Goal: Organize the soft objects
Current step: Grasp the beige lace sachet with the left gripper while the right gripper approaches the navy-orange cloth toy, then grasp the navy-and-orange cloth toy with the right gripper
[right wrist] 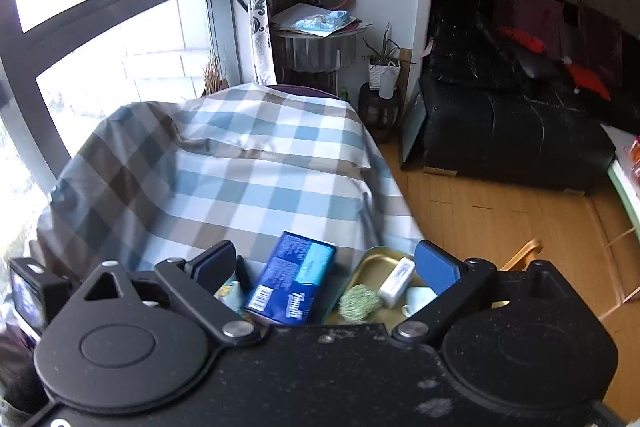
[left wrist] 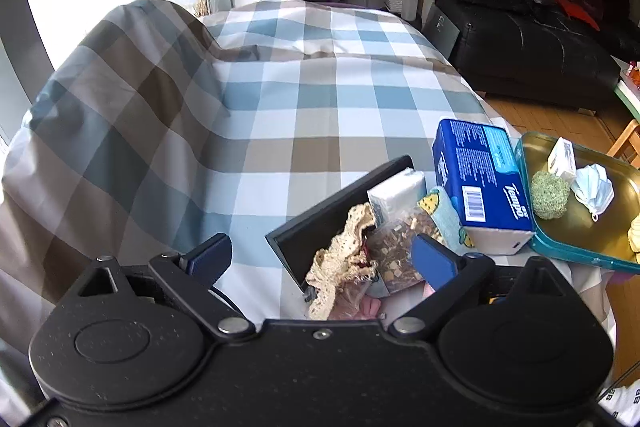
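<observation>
Both your grippers stand spread wide and hold nothing. Your left gripper (left wrist: 324,259) hangs over the black box (left wrist: 340,211), where the lace (left wrist: 340,263), a clear bag (left wrist: 396,247) and a white pack (left wrist: 394,197) already lie. The lace hangs over the box's near edge; if you brush it with a finger when you pull away, it may slide out.

Your right gripper (right wrist: 326,265) is above the blue tissue pack (right wrist: 292,283) and the tray (right wrist: 372,263). In the left view the tray at 3 o'clock carries a green ball (left wrist: 550,195), a small white box (left wrist: 562,159) and a mask (left wrist: 594,191).

The ball and mask are light and lie close together. If you close on one carelessly, the mask's loop may catch and drag along. The tissue pack is wide; a grip near one end could let it tip.
</observation>
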Motion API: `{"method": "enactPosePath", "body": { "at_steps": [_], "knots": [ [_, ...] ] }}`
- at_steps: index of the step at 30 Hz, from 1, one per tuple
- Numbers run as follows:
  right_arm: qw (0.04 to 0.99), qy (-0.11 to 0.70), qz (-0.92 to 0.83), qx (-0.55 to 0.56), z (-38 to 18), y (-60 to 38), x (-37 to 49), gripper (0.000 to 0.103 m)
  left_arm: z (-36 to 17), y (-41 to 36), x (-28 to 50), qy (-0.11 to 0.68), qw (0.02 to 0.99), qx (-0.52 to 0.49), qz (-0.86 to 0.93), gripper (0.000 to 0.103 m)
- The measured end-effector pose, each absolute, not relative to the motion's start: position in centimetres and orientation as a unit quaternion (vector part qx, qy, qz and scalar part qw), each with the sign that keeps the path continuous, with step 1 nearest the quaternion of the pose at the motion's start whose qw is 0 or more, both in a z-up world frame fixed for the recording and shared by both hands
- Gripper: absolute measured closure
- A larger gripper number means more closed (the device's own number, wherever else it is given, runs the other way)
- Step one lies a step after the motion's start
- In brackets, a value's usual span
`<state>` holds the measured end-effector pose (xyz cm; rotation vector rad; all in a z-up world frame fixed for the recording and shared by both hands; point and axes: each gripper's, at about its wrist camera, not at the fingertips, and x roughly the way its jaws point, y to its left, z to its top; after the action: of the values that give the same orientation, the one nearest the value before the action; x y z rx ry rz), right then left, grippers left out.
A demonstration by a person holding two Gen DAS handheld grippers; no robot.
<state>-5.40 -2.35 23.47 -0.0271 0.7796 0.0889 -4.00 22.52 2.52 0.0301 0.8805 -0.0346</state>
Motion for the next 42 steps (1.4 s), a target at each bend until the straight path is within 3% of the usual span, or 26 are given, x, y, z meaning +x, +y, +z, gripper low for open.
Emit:
{"method": "enactPosePath", "body": {
  "at_steps": [7,13,29,31,32,33,38,42],
  "knots": [
    [0.934,0.351,-0.020,0.071,17.0,-1.2,-9.3,0.001,0.2,22.5,-3.8,0.445,0.895,0.034,-0.026,0.010],
    [0.915,0.377,-0.062,0.132,8.8,-0.1,-9.9,0.001,-0.9,23.5,-3.1,0.451,0.892,0.016,-0.031,0.010],
    [0.884,0.462,-0.047,0.058,-3.2,2.8,-8.0,0.006,-4.7,23.7,0.2,0.509,0.856,-0.029,-0.088,0.016],
    [0.877,0.475,-0.046,0.053,-4.5,2.9,-7.9,0.007,-5.4,23.6,0.9,0.524,0.846,-0.036,-0.090,0.024],
    [0.875,0.480,-0.045,0.051,-5.0,2.9,-7.9,0.007,-5.8,23.6,1.2,0.532,0.841,-0.041,-0.094,0.038],
    [0.873,0.483,-0.045,0.050,-5.5,2.9,-7.9,0.008,-6.2,23.6,1.5,0.540,0.834,-0.049,-0.101,0.044],
    [0.864,0.497,-0.043,0.067,-6.9,2.4,-7.6,0.008,-5.8,23.6,0.9,0.525,0.841,-0.058,-0.114,0.059],
    [0.859,0.503,-0.043,0.081,-7.7,2.2,-7.2,0.008,-5.5,23.5,0.5,0.515,0.848,-0.055,-0.109,0.061]
  ]
}}
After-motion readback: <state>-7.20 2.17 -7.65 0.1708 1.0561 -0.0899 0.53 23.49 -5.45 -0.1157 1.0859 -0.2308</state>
